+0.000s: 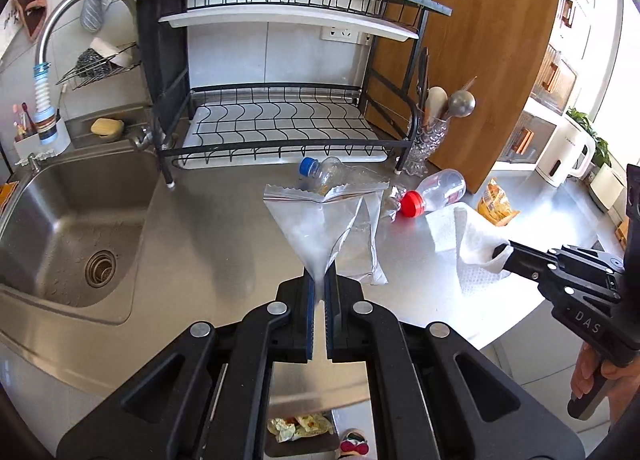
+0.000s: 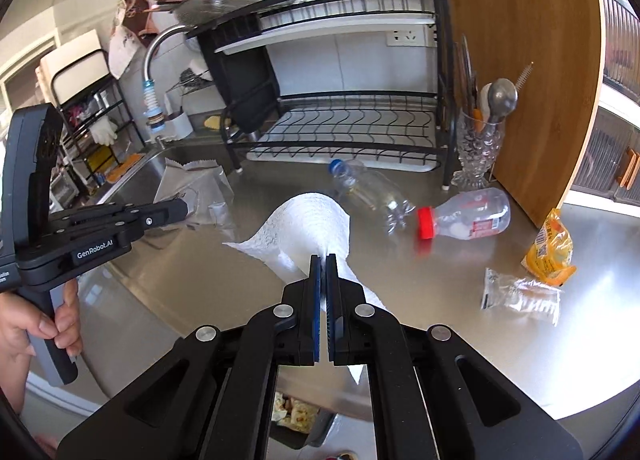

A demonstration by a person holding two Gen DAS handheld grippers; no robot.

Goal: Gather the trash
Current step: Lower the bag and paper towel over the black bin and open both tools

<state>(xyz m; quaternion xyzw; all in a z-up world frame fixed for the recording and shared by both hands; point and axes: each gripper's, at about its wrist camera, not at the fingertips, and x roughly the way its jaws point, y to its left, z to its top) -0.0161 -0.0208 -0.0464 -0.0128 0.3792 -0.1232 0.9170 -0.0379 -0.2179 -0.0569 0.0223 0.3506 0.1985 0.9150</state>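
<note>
Left tool (image 1: 320,284): jaws closed on the corner of a clear zip bag (image 1: 320,220). The bag is held off the bench (image 1: 208,228), fanning up and away from the tips, zip edge farthest out.

Right tool (image 2: 323,264): jaws closed on a white paper towel (image 2: 308,220). The towel is draped over and ahead of the tips, one tail hanging below the jaws.

Both pieces are held above the bench near its front edge. Below that edge, between the tool arms in both views, a dark bin (image 2: 296,432) is glimpsed with crumpled yellowish scraps already in it. Its rim is mostly hidden; depth cannot be told. The bin lies down and back from both tools, so the coming move is judged to be a pull back over the edge, then release. Neither hand can be judged nearer to it.

Still on the bench:
- blue-cap bottle (image 2: 368,188), lying down, neck toward the rack (image 2: 344,132)
- red-cap bottle (image 2: 468,216), lying down just beside it, cap facing the tools
- orange wrapper (image 2: 550,248) and clear wrapper (image 2: 520,294), near the right tool, well apart from the left

The sink (image 1: 68,228) is seen empty apart from water drops.
</note>
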